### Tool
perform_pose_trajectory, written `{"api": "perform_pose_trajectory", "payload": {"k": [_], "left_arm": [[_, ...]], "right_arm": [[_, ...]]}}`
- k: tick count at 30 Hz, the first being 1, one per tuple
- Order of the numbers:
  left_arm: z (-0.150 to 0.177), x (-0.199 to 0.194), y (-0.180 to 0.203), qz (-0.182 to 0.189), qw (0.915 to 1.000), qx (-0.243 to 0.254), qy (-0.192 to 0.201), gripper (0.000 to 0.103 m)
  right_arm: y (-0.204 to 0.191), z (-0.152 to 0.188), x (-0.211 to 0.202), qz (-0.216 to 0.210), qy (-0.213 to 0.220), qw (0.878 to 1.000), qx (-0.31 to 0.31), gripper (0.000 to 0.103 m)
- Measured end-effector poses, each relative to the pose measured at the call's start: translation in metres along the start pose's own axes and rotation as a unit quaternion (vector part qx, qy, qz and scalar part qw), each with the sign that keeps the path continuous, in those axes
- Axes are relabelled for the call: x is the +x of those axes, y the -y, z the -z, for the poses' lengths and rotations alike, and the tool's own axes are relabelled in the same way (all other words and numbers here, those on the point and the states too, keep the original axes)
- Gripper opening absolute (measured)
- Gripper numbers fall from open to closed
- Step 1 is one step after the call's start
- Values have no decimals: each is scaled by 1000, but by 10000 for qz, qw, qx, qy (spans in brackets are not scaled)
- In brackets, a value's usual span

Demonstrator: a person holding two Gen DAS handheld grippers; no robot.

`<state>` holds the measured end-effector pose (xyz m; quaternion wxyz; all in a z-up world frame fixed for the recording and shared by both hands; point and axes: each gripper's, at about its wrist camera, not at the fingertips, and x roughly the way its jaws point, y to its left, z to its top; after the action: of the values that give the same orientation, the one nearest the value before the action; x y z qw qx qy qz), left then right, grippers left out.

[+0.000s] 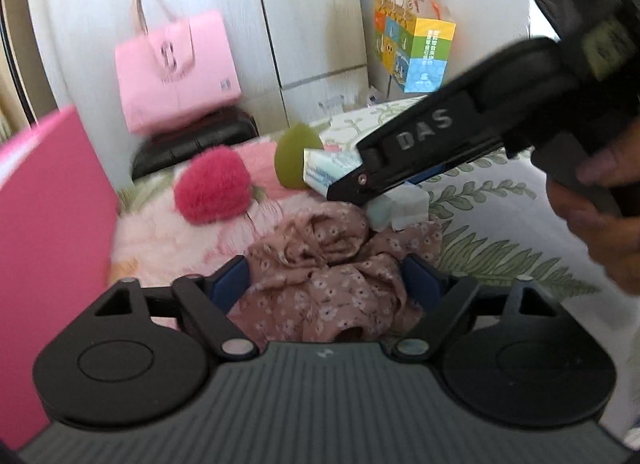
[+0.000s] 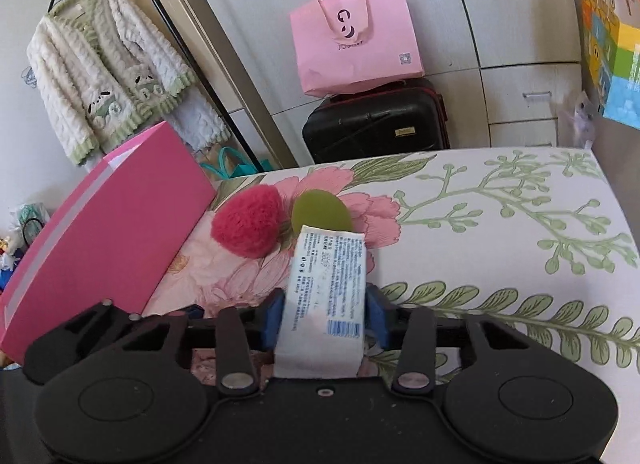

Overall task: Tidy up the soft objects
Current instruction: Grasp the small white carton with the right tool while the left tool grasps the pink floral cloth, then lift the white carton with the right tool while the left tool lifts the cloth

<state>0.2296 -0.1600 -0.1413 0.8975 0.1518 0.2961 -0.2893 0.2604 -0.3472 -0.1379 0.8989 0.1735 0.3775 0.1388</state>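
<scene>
A crumpled dusty-pink floral cloth (image 1: 320,248) lies bunched between the blue pads of my left gripper (image 1: 324,280), touching both, so that gripper is shut on it. My right gripper (image 2: 324,312) is shut on a white tissue pack (image 2: 326,276) that sticks out forward over the bed. In the left wrist view the right gripper (image 1: 348,187) reaches in from the right with the tissue pack (image 1: 324,171), just beyond the cloth. A fluffy red pom-pom (image 2: 248,223) and a green egg-shaped sponge (image 2: 320,209) lie side by side ahead on the bed.
A big pink box (image 2: 108,240) stands at the bed's left edge. The floral bed sheet (image 2: 500,244) stretches to the right. Behind the bed are a black suitcase (image 2: 376,123) with a pink paper bag (image 2: 352,39) on it, and a hanging cardigan (image 2: 104,63).
</scene>
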Motion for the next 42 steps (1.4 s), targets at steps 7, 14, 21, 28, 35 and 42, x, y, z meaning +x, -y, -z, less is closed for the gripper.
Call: {"api": "perform_pose_trajectory", "payload": {"k": [7, 14, 21, 28, 35, 42], "left_arm": [[1, -3, 5, 408, 9992, -6, 34, 34], [1, -7, -3, 428, 9981, -422, -101, 26], [2, -10, -11, 255, 9963, -790, -199, 25], [5, -18, -6, 168, 9958, -886, -138, 23], [9, -39, -12, 37, 9955, -945, 9, 23], [18, -62, -21, -76, 9938, -1103, 58, 23]], "right_arm": [[-3, 12, -20, 420, 328, 9985, -121, 46], [1, 19, -35, 677, 451, 9964, -222, 44], [-10, 34, -27, 1033, 304, 9912, -770, 48], [-19, 44, -27, 1346, 594, 9858, -809, 45], [-16, 58, -44, 1104, 896, 9894, -290, 45], [-18, 73, -63, 1081, 1049, 9885, -125, 45]]}}
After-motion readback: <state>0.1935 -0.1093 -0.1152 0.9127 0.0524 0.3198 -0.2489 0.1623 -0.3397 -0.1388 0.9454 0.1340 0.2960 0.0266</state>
